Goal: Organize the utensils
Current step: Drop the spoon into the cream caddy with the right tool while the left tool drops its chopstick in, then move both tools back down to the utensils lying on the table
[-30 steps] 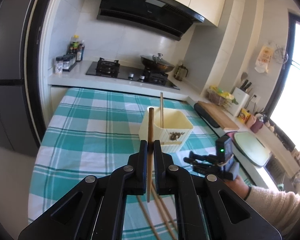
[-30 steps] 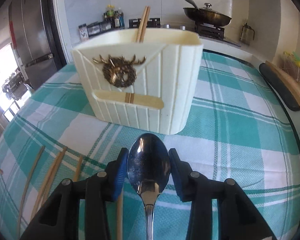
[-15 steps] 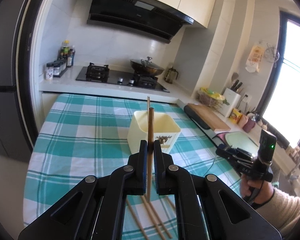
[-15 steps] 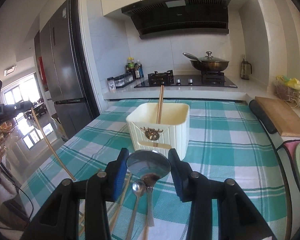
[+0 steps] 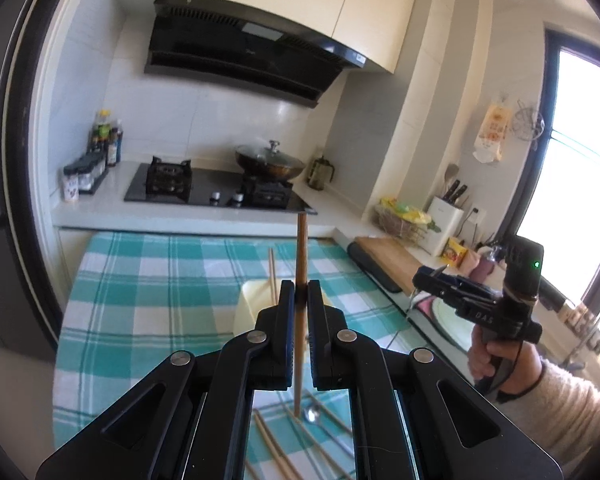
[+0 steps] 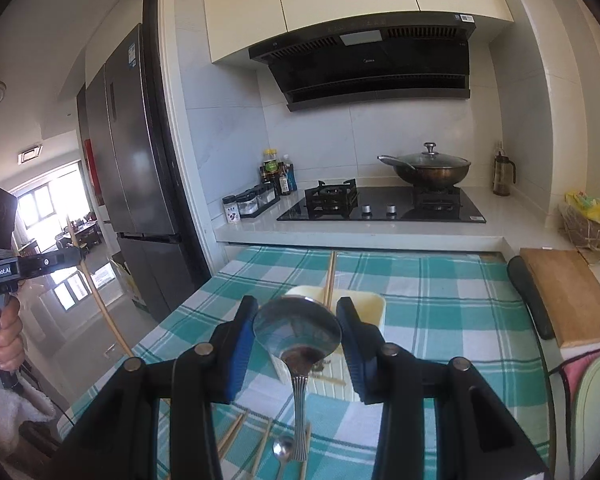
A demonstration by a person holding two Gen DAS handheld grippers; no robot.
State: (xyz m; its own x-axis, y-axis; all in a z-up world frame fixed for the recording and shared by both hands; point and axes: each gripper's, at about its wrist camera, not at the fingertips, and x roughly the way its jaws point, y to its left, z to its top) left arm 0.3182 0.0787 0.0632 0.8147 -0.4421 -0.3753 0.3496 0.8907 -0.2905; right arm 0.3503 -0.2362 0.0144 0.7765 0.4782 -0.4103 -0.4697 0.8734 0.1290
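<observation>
Two loads are raised above the holder [image 6: 374, 308]: my left gripper [image 5: 301, 300] clamps a chopstick [image 5: 301, 248] vertical for insertion, my right gripper [image 6: 296, 316] grips a spoon [image 6: 298, 326] bowl-up.

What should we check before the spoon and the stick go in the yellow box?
1. Left gripper shut on the chopstick: ok, held upright.
2. Right gripper shut on the spoon: ok, both pads touch the bowl.
3. Cream holder upright on the checked cloth: ok.
4. Room in the holder: cannot tell, the grippers hide most of the opening; one chopstick already stands inside.
5. Grippers over the holder: not ok, both sit short of it.
6. Table finished: not ok, chopsticks and a small spoon lie loose.
</observation>
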